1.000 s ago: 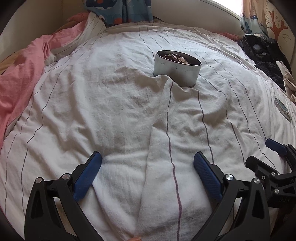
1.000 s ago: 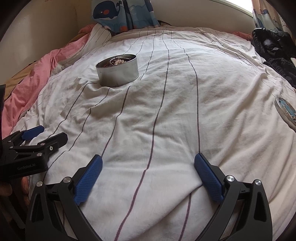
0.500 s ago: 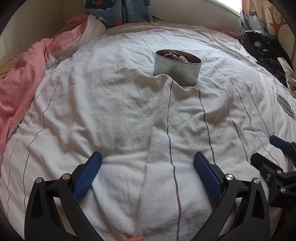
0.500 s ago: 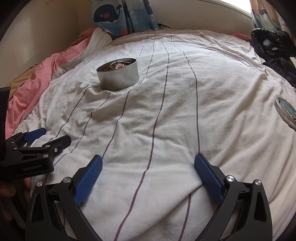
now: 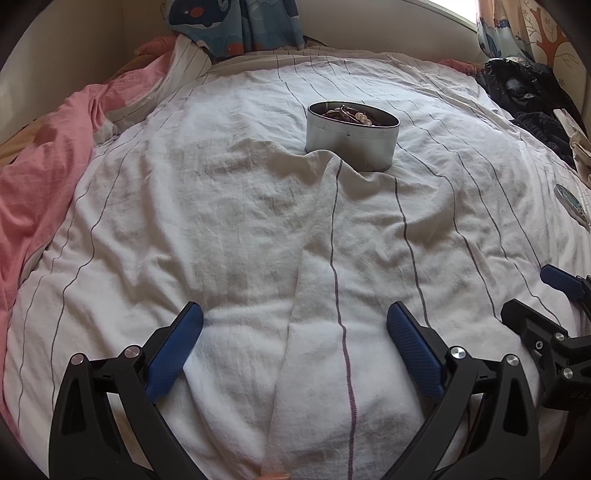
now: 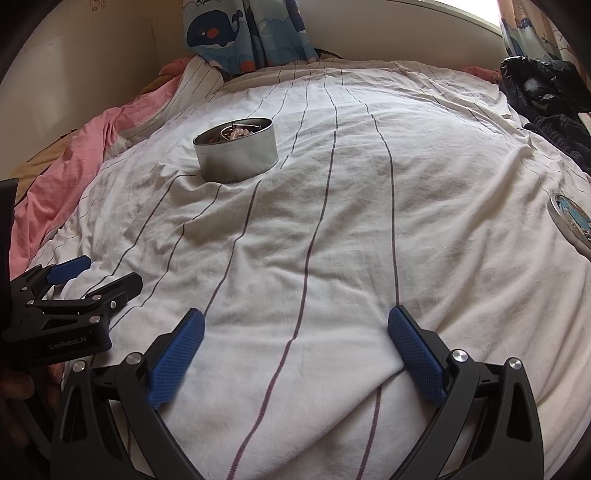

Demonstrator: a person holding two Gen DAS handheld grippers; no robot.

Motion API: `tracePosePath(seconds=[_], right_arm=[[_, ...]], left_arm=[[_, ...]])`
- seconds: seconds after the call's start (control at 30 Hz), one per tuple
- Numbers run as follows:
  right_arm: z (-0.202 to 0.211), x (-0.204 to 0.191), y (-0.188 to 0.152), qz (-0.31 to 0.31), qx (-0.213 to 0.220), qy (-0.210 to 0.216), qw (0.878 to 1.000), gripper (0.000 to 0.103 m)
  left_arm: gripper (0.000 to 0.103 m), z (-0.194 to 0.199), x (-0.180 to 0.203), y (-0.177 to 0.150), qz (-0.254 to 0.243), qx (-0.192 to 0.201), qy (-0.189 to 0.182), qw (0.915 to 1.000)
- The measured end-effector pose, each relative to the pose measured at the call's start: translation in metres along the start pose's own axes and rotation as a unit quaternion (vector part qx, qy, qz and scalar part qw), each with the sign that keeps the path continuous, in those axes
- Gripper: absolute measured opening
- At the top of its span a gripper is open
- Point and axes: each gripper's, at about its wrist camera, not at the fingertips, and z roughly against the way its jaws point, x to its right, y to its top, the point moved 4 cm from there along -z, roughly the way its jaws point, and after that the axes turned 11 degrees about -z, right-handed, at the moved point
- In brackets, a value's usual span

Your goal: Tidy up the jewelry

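Left wrist view: we see the white striped duvet (image 5: 229, 206) filling most of the frame, with a pink sheet (image 5: 40, 177) bunched along its left edge and a whale-print curtain (image 5: 236, 26) at the far end. Dark clothing (image 5: 528, 92) is piled at far right. The round metal tin (image 5: 352, 136) sits upright on the duvet, well ahead of our left gripper (image 5: 295, 350) and slightly right of its centreline; jewelry (image 5: 351, 116), beads included, is heaped inside. A fabric fold laps the tin's near base. The tin's lid (image 5: 570, 203) lies flat near the right edge, well apart from the tin. Both our grippers are spread wide and hold nothing. In the right wrist view, the tin (image 6: 236, 155) is far ahead and left of our right gripper (image 6: 295, 350), lid (image 6: 570, 219) off to the right.
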Motion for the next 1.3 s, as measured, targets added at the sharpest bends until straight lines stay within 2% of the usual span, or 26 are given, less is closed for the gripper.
tracePosePath(seconds=[1.3], right_arm=[[0.0002,-0.0004,-0.0004,0.0,0.001,0.0,1.0,0.095]], left_arm=[[0.096,-0.0047,0.0002,-0.0002,0.002,-0.005,-0.004,1.0]])
